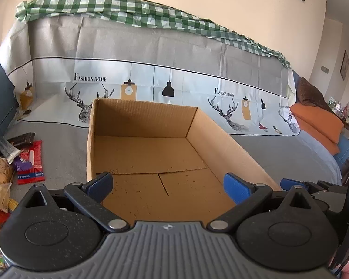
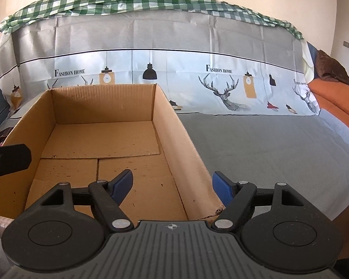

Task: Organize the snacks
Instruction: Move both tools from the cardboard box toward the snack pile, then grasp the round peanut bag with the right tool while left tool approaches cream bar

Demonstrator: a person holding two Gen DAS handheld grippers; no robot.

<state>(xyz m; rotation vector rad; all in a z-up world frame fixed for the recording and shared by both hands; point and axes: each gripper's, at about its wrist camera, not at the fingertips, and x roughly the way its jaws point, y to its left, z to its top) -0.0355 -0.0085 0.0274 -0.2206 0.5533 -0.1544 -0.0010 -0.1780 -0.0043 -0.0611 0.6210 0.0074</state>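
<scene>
**A:** How far along is the sorting?

**B:** Barely begun, I'd judge. The cardboard box (image 1: 151,153) sits bare inside, and the snack packets (image 1: 23,160) lie heaped to its left on the grey cover (image 2: 267,144).

**A:** And the tools?

**B:** The left tool (image 1: 169,183) is spread wide over the box's near end, holding nothing. The right tool (image 2: 174,186) is spread too, straddling the box's right wall without pressing it.

**A:** The room?

**B:** A sofa, draped in deer-print cloth (image 2: 221,86) and green check cloth (image 1: 128,9), against a cream wall.
</scene>
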